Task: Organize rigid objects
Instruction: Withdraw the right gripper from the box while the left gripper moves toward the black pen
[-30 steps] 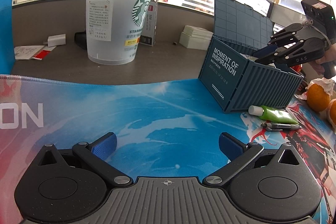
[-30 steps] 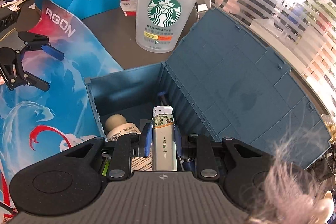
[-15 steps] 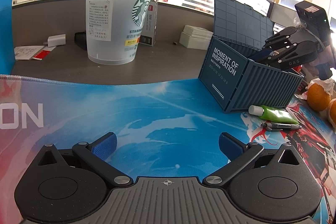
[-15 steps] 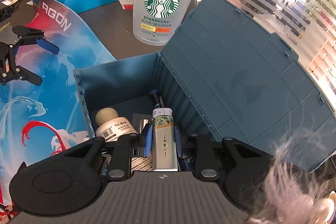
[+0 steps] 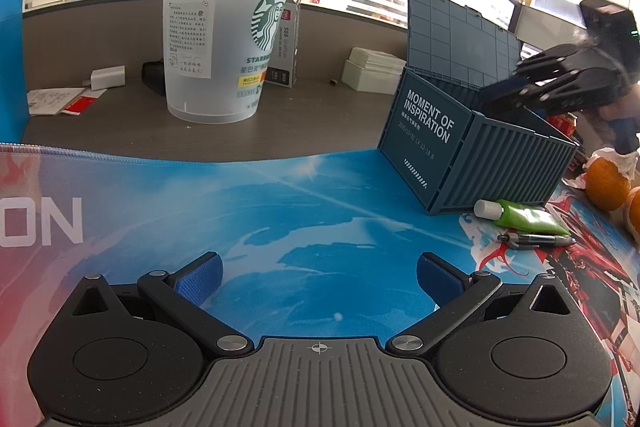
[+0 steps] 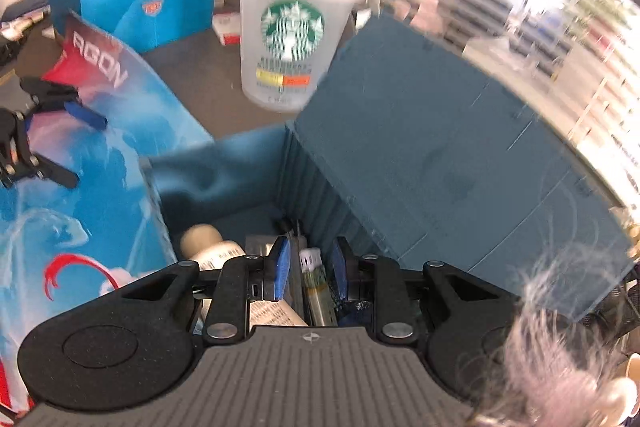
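The lighter [image 6: 314,281] now lies inside your blue container box [image 6: 224,167], low between the pads of your right gripper [image 6: 309,273], which a second ago were clamped on it; the pads have since parted and stand clear of it on both sides. Beside it in the box rest a round-capped bottle [image 6: 208,243] and a label-covered item. The lid [image 6: 460,163] stands swung back. Your left gripper [image 5: 318,277] has not moved: jaws wide apart, empty, hovering over the blue mat [image 5: 280,207]. Outside the box, a green tube [image 5: 520,217] and a pen [image 5: 536,239] lie on the mat, the Starbucks cup [image 5: 224,47] behind.
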A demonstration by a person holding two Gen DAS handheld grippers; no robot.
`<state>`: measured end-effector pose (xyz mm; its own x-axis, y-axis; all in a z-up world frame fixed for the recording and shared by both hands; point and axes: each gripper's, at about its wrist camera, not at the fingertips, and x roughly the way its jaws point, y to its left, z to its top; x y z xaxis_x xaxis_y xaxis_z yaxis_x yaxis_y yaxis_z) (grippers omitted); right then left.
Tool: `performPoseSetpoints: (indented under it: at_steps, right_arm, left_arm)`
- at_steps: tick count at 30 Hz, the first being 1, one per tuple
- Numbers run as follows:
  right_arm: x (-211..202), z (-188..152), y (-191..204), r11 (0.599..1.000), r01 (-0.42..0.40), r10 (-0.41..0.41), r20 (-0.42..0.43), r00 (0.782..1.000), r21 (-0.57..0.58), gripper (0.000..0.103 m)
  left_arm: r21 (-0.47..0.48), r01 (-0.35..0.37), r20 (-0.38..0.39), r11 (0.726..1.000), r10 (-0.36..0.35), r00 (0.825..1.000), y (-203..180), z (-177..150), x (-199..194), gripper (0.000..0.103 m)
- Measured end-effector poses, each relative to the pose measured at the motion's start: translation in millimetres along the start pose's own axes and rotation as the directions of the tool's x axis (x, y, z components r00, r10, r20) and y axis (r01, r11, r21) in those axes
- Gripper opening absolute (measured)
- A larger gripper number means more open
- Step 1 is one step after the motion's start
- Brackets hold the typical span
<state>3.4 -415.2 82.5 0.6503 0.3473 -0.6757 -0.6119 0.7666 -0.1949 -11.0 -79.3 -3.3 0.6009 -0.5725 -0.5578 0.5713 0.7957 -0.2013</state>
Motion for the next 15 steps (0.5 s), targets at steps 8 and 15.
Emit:
performPoseSetpoints:
  at_steps: [8,15]
  right_arm:
    - [-75,-36,37,0.991,-0.041,0.01,0.237,0.971,0.129,0.059]
    - [-109,-103,75,0.969,-0.089,0.016,0.297,0.955,0.232,0.09]
  left_arm:
    - [0.005,0.029,0.005,1.0,-0.029,1.0,0,0,-2,0.103]
    - [0.127,0.108,0.033,0.986,-0.113,0.993,-38,-4,-7,0.103]
